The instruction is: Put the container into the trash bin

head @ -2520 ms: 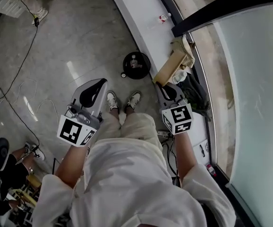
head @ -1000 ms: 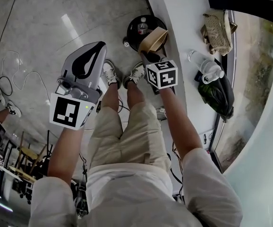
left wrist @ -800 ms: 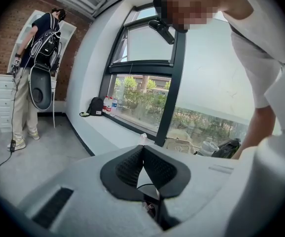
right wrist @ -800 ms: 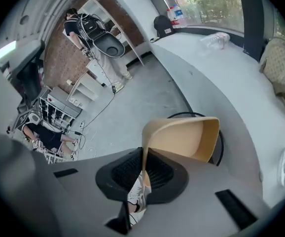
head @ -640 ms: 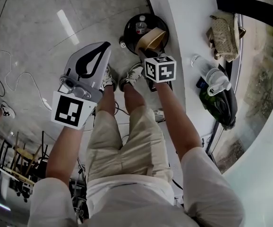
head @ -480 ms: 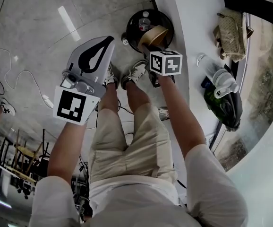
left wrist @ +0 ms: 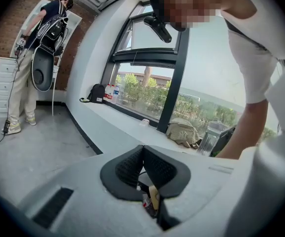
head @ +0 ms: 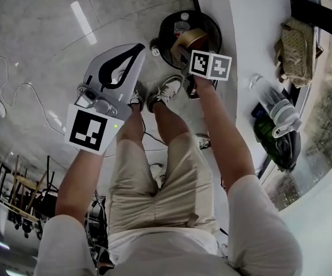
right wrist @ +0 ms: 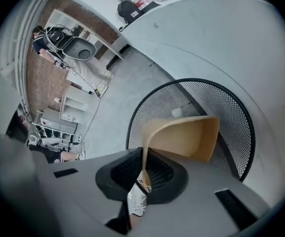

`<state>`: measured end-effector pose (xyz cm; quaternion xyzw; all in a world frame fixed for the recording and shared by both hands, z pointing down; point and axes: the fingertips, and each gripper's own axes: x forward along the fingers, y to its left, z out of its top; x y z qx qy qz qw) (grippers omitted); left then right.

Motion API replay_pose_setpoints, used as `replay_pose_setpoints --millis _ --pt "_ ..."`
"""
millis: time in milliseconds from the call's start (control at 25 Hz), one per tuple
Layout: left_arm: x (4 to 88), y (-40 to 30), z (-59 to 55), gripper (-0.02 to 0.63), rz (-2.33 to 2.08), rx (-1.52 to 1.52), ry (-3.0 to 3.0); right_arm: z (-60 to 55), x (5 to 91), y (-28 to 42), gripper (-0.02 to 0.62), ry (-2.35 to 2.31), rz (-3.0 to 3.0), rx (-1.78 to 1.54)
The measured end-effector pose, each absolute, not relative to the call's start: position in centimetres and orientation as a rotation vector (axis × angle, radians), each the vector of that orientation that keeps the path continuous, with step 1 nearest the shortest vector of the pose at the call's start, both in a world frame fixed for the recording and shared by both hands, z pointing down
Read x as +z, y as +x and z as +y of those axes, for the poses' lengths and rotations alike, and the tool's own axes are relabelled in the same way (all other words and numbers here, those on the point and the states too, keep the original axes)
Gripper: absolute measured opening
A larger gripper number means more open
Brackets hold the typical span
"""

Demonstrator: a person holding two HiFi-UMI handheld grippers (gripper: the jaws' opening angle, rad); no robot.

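jaws of right gripper (right wrist: 143, 177) clamp tan container (right wrist: 182, 137) over mesh trash bin (right wrist: 221, 107); left gripper (left wrist: 143, 157) closed, empty.

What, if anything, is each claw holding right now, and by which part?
The right claw grips the tan container by one side wall's edge, over the trash bin. The left claw is shut on nothing.

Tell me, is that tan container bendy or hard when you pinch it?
Probably fairly stiff: the right gripper pinches just one thin wall of the tan container, yet its boxy shape shows no sag. Likely light too, since that edge grip alone holds it over the mesh trash bin. A harder squeeze might dent the wall.
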<state>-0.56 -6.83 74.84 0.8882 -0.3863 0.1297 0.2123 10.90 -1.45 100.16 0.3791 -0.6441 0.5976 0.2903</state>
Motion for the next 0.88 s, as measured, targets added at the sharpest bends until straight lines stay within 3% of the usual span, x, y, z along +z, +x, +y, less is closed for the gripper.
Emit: replay_pose_setpoints --millis 200,880 --pt "78.0 -0.7 -6.5 0.017 -1.055 0.374 2.453 -2.7 102.1 10.5 0.021 1.11 -1.636 1.769" --pt "81.4 -0.2 -8.0 0.017 -0.982 0.378 2.557 -5.0 107.7 11.6 0.021 1.259 -1.552 1.749"
